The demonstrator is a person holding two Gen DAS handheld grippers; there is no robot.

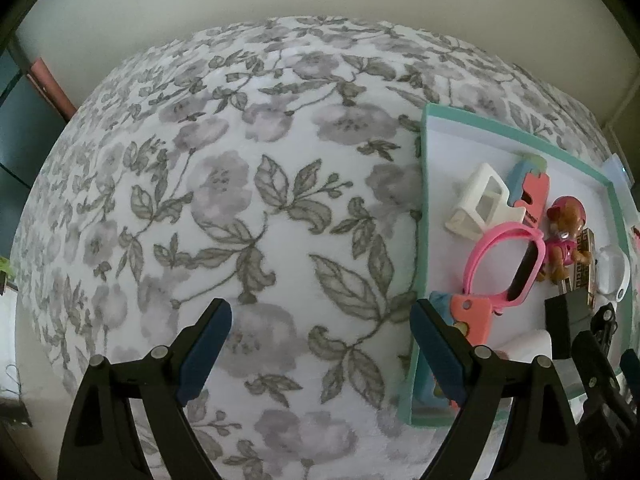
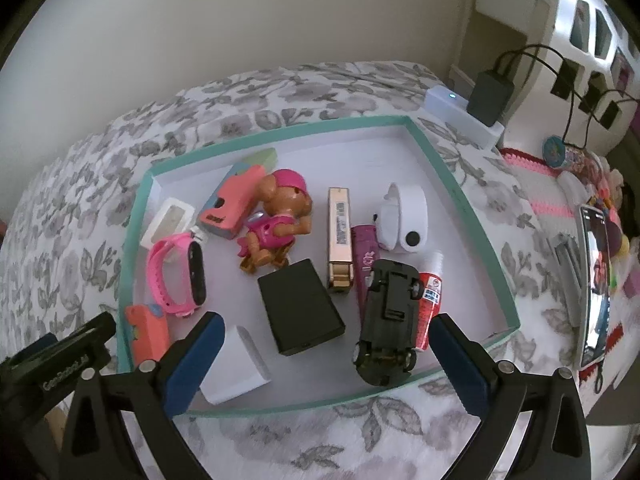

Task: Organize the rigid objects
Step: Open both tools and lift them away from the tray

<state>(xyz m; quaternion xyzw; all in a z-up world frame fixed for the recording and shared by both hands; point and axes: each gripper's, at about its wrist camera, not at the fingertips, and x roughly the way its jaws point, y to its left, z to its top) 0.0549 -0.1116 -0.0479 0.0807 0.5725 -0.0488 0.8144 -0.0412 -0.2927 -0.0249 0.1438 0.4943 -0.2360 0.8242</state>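
Tray (image 2: 472,216) on bedspread (image 2: 360,432), toy car (image 2: 386,320) in it right of box (image 2: 300,308), watch (image 2: 180,276) far left

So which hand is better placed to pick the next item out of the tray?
Probably the right. The right gripper hangs open directly over the teal tray, with the upside-down toy car between its fingers. The left gripper is open too, but mostly over bare floral bedspread beside the tray.
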